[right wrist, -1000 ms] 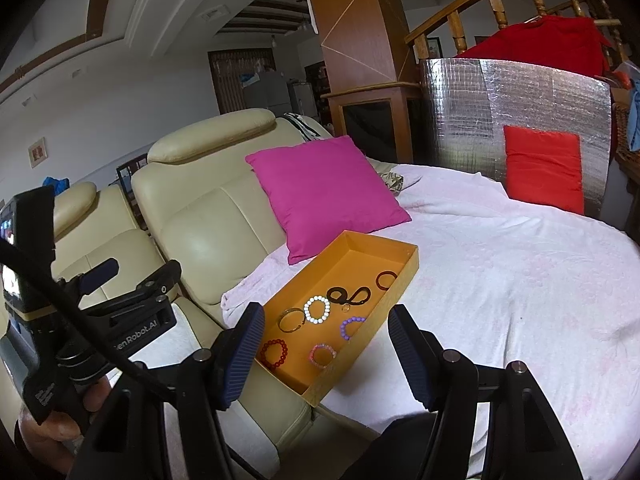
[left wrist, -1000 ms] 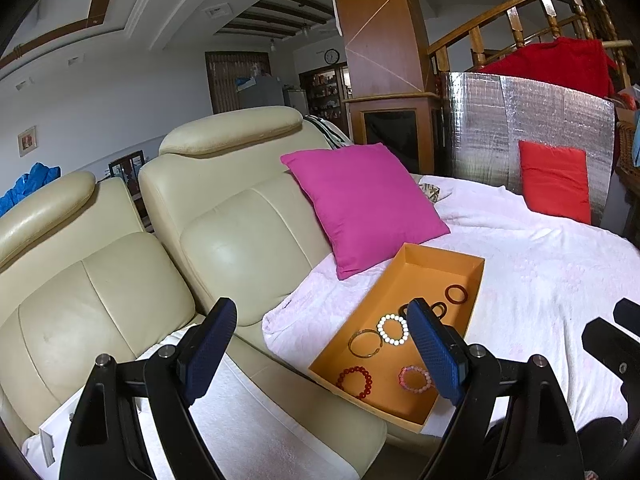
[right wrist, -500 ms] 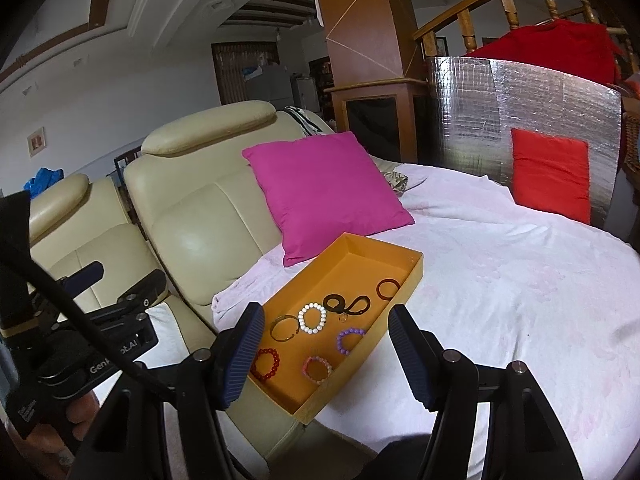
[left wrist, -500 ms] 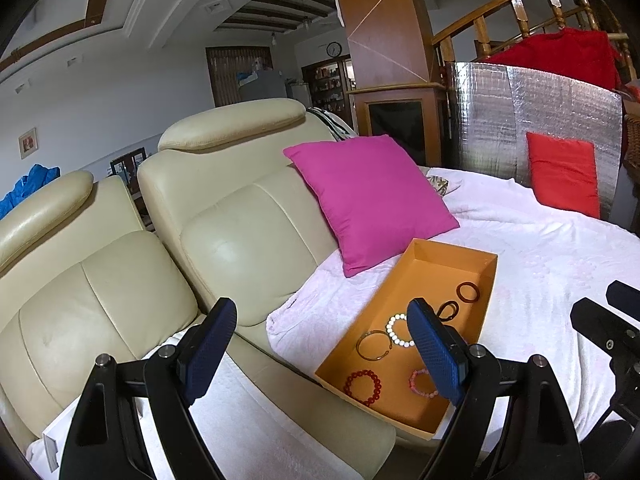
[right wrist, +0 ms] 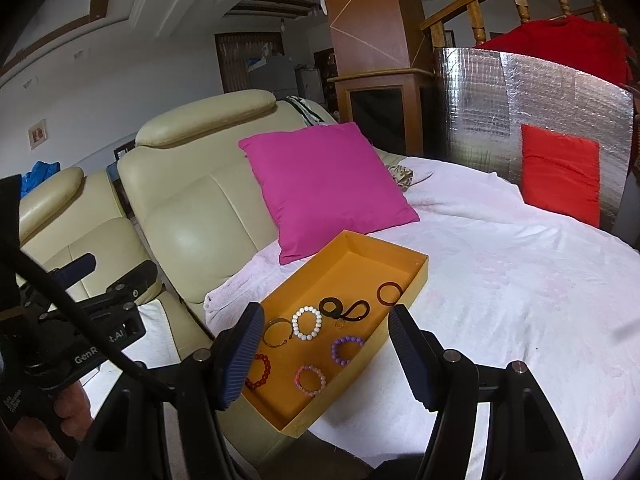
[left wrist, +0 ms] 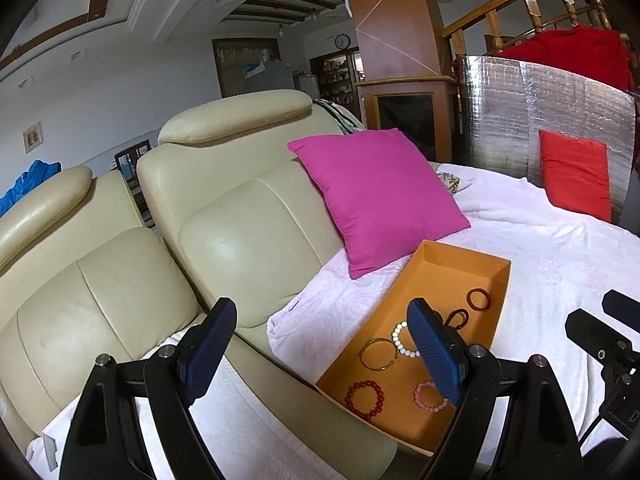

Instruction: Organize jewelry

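Note:
An orange tray (right wrist: 416,270) (left wrist: 502,284) lies on the white-covered seat and holds several bracelets: a white bead one (right wrist: 307,323) (left wrist: 400,340), a purple one (right wrist: 347,349), a pink one (right wrist: 310,377) (left wrist: 427,396), a red bead one (right wrist: 262,372) (left wrist: 365,398), a gold bangle (right wrist: 277,332) (left wrist: 378,354), a dark red ring (right wrist: 389,293) (left wrist: 479,299) and black rings (right wrist: 344,309). My right gripper (right wrist: 324,354) is open and empty, hovering just in front of the tray. My left gripper (left wrist: 320,350) is open and empty, left of the tray over the sofa edge.
A magenta cushion (right wrist: 328,184) leans on the cream leather sofa (left wrist: 240,240) right behind the tray. A red cushion (right wrist: 560,174) stands against a silver foil panel (right wrist: 520,92) at the far right. The white blanket (right wrist: 520,288) spreads to the tray's right.
Both grippers have drifted closer to the tray and a little left; the tray looks larger in both views. Both stay open and empty.

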The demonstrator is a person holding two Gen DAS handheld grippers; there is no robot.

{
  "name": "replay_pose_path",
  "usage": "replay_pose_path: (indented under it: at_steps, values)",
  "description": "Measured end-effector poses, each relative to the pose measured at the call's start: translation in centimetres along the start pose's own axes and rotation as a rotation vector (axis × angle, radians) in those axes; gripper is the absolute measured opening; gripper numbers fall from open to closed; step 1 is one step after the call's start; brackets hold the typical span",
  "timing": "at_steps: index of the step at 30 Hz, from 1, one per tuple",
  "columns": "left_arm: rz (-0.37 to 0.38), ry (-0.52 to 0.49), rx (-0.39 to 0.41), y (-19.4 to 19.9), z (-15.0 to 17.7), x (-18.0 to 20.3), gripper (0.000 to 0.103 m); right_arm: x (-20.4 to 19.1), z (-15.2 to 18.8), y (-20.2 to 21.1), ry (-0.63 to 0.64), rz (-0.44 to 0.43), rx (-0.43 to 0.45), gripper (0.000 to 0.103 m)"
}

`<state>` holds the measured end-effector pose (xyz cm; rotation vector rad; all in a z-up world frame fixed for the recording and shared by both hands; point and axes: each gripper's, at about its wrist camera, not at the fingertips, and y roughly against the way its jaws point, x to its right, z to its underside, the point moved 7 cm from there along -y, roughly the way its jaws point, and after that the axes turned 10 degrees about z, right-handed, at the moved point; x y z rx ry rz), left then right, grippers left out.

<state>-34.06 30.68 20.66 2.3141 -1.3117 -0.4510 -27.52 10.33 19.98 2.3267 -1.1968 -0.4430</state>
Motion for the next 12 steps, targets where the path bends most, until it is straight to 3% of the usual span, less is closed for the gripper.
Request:
replay_pose_path:
  at_steps: [8,10,12]
  values:
    - [-0.03,-0.015,-0.015,-1.1,-0.4,0.8,0.087,0.3,-0.6,-1.7,-0.011,-0.038,-0.008,0.068]
    - [-0.007,-0.031,-0.017,-1.5,-0.6,2.4,0.087,1.7,-0.8,-1.6,-0.055,-0.044,0.009,0.068]
    - [0.063,-0.066,-0.03,-2.4,-0.9,5.5,0.087,4.5,-1.0,-1.2,-0.11,-0.03,0.037,0.068]
